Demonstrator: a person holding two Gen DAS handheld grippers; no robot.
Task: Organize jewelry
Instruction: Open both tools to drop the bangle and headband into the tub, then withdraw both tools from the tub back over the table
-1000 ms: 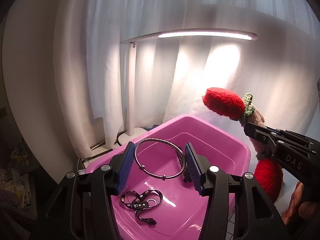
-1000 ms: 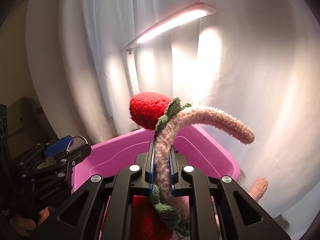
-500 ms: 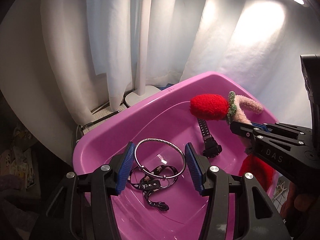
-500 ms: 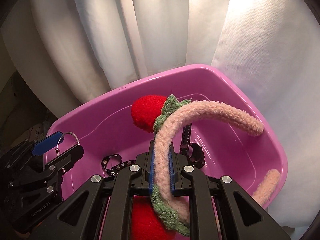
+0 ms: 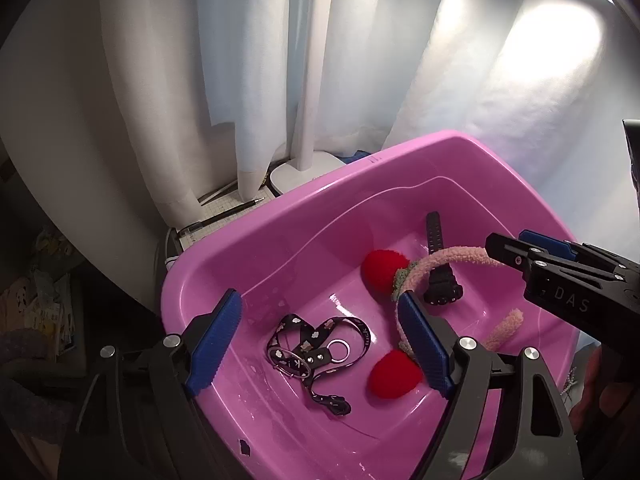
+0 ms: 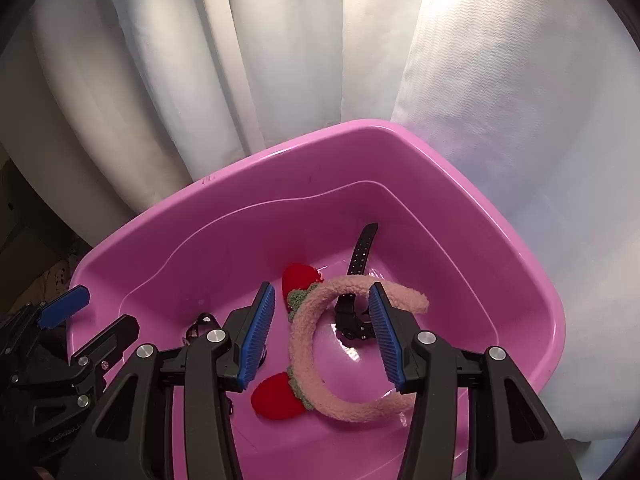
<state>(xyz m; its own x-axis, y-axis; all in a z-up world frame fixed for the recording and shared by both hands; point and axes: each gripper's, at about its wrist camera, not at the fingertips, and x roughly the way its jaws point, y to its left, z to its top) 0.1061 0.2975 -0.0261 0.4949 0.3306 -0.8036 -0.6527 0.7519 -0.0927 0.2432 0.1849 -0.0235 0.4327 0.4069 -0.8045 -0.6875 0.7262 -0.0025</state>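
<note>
Jewelry lies in the pink tub [image 6: 516, 276]: a fuzzy pink headband [image 6: 308, 344] with two red strawberry pompoms rests on the tub floor, curving up beside a black watch [image 6: 356, 280] toward the far right. A black patterned lanyard [image 5: 316, 344] with a metal ring sits near the left. Both grippers hover over the tub with jaws spread and empty, the left gripper [image 5: 320, 344] above the lanyard, the right gripper [image 6: 324, 340] straddling the headband. White curtains [image 6: 280, 60] hang behind.
</note>
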